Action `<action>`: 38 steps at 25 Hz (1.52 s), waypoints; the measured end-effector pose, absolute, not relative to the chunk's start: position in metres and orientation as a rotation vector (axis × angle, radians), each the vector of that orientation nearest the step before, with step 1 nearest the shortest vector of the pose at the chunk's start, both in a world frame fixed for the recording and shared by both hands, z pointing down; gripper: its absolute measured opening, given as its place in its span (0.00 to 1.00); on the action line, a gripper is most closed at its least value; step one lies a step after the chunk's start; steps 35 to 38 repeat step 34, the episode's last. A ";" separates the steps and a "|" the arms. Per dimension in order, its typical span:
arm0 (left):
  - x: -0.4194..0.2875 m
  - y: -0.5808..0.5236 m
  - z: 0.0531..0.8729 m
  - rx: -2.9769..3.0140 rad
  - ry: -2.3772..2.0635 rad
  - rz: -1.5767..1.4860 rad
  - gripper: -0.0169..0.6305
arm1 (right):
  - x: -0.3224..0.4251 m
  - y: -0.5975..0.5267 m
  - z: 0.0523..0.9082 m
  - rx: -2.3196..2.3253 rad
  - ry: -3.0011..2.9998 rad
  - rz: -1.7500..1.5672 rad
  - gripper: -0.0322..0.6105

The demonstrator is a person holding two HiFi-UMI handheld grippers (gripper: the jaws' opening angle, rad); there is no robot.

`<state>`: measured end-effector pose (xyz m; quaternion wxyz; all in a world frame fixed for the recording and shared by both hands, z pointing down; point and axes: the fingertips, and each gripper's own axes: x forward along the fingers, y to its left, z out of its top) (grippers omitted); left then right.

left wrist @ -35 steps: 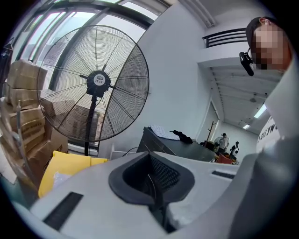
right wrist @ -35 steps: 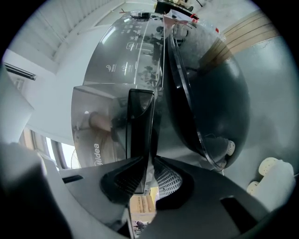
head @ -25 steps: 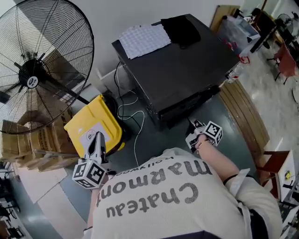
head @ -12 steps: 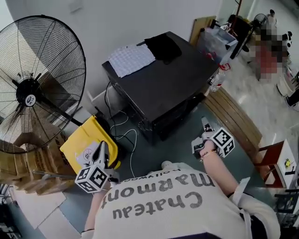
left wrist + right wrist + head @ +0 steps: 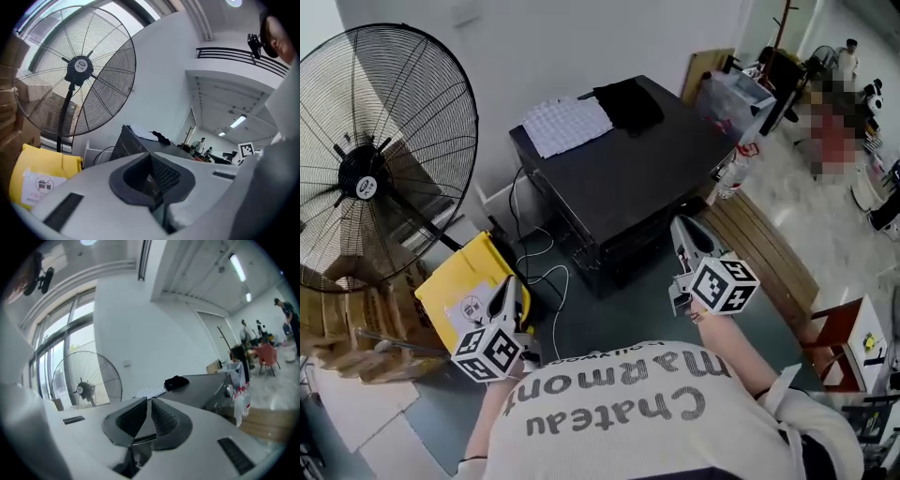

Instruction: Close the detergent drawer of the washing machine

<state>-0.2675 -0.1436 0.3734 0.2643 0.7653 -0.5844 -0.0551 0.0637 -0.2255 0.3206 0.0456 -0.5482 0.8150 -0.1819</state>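
Against the white wall [image 5: 581,47] we see the black boxy washing machine [image 5: 628,178]; its drawer is unclear. Left tongs [image 5: 510,285] are clenched empty, right tongs [image 5: 682,227] closing on nothing. Our crooked push could jam it.

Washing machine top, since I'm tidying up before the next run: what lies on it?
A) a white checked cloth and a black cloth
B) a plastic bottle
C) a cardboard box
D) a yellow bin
A: the head view shows, on top of the dark washing machine, a white checked cloth lying next to a black cloth, both near the wall edge.
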 end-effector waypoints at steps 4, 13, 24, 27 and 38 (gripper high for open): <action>-0.255 -0.134 0.373 2.056 -1.611 -0.130 0.04 | 0.056 -0.219 0.314 -1.647 2.616 -0.430 0.13; -0.220 -0.098 0.362 1.977 -1.719 -0.201 0.04 | 0.086 -0.204 0.332 -1.583 2.770 -0.424 0.13; -0.157 -0.040 0.366 1.901 -1.811 -0.216 0.04 | 0.117 -0.174 0.354 -1.388 2.910 -0.448 0.12; -0.148 -0.023 0.366 1.874 -1.846 -0.218 0.04 | 0.125 -0.167 0.357 -1.344 2.930 -0.457 0.12; -0.126 0.018 0.371 1.825 -1.907 -0.231 0.04 | 0.145 -0.144 0.368 -1.280 2.958 -0.468 0.12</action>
